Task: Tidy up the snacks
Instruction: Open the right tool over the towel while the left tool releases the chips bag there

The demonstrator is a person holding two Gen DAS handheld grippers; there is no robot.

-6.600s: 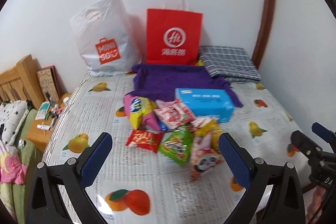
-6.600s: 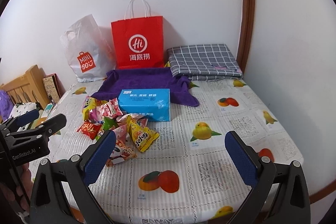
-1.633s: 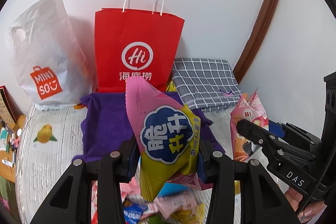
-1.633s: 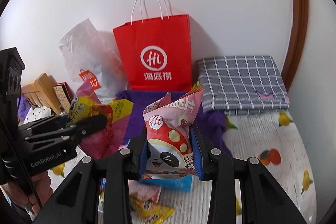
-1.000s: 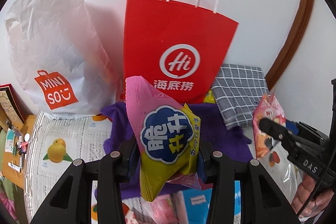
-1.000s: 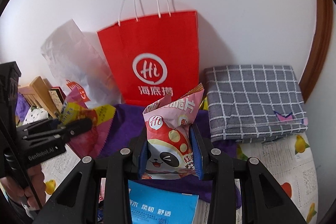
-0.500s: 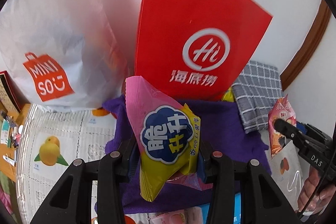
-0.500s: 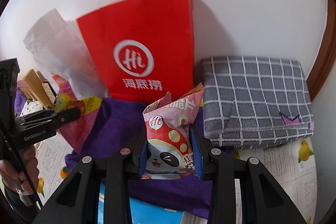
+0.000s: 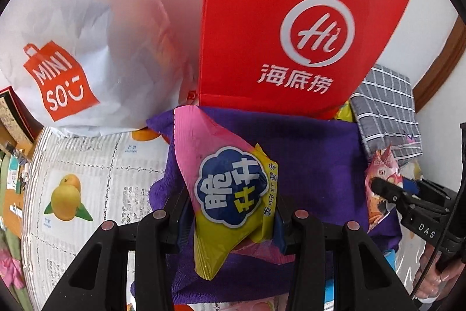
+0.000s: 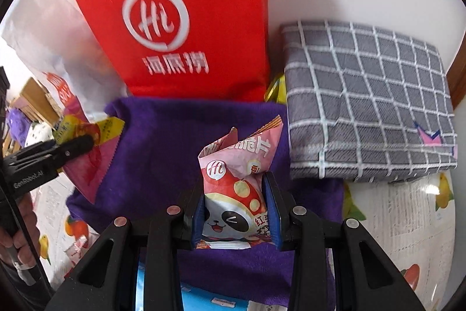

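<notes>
My left gripper [image 9: 231, 219] is shut on a pink and yellow snack bag [image 9: 230, 188] and holds it above the purple cloth [image 9: 314, 153], close in front of the red paper bag [image 9: 291, 28]. My right gripper [image 10: 235, 219] is shut on a pink panda snack bag [image 10: 237, 194], also over the purple cloth [image 10: 163, 142] below the red paper bag [image 10: 180, 19]. The right gripper and its bag show at the right in the left wrist view [image 9: 381, 188]. The left gripper and its bag show at the left in the right wrist view [image 10: 84, 142].
A white Miniso plastic bag [image 9: 81, 48] stands left of the red bag. A folded grey checked cloth [image 10: 364, 101] lies to the right. A blue box [image 10: 204, 302] lies at the near edge. The table cover has a fruit print [image 9: 67, 194].
Both grippers have moved forward with their snack bags, closer to the red paper bag and over the purple cloth. Both stay shut on their bags.
</notes>
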